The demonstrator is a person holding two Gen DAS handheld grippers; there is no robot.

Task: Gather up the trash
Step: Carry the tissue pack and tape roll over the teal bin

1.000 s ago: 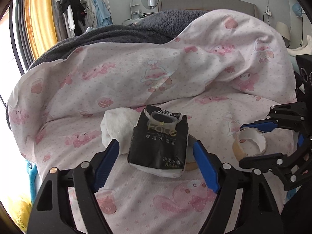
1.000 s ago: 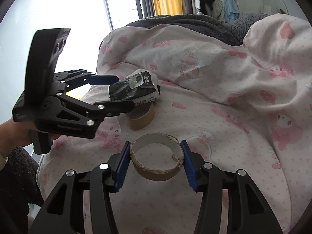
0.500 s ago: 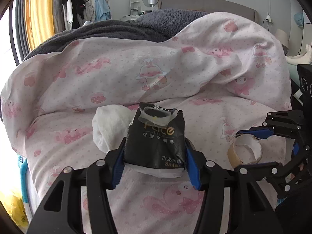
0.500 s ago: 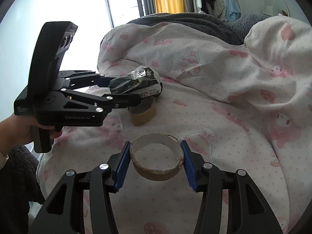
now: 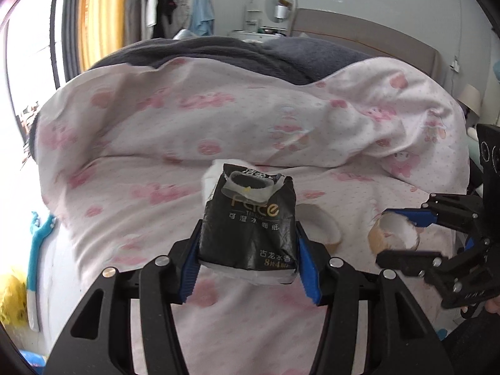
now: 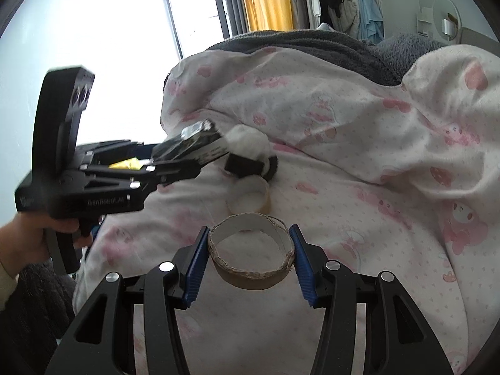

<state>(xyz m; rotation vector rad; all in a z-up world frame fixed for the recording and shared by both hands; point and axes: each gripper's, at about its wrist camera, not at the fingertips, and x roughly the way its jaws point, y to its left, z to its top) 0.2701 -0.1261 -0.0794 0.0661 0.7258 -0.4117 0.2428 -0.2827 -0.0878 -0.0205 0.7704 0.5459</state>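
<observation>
Crinkling black, a glossy tissue packet (image 5: 248, 225) is clamped in the left hand-held gripper (image 5: 248, 257); a rough cardboard ring (image 6: 251, 251) is pinched by the right hand-held gripper (image 6: 249, 264), above the soft pink-printed quilt (image 5: 156, 131) on the bed.

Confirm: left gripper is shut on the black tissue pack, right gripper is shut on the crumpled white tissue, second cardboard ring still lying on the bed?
One thing is off: the right gripper is shut on a cardboard tape ring, not the crumpled white tissue, which lies on the bed; the right wrist view shows it. The rest holds: left gripper is shut on the black tissue pack, second cardboard ring on the bed.
</observation>
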